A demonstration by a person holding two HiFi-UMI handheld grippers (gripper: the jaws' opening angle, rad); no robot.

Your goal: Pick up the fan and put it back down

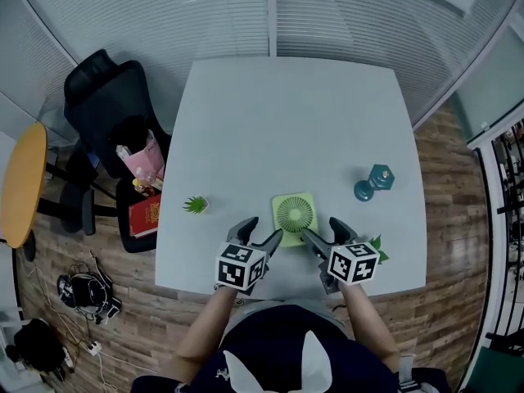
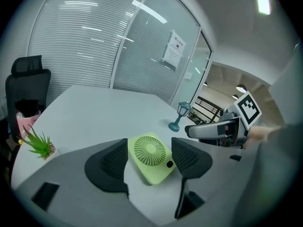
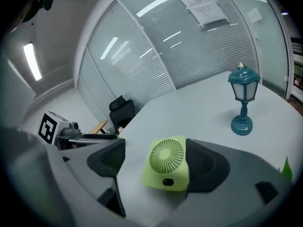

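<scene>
The green fan (image 1: 294,216) lies flat on the worktop (image 1: 295,113) near its front edge. The left gripper (image 1: 264,229) and right gripper (image 1: 321,228) flank it, fingers (image 2: 111,162) apart and empty. Best to grip opposite edges squarely and lift level.

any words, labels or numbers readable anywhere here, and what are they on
Nothing reads clearly.
Paper notice on the glass wall: printed heading and lines, too blurred to read.
Red item on the chair: gold print, too small.
Pink packet on the chair: print too small.
Marker cubes: black-and-white square patterns, no letters.
Fan: no print visible.
</scene>
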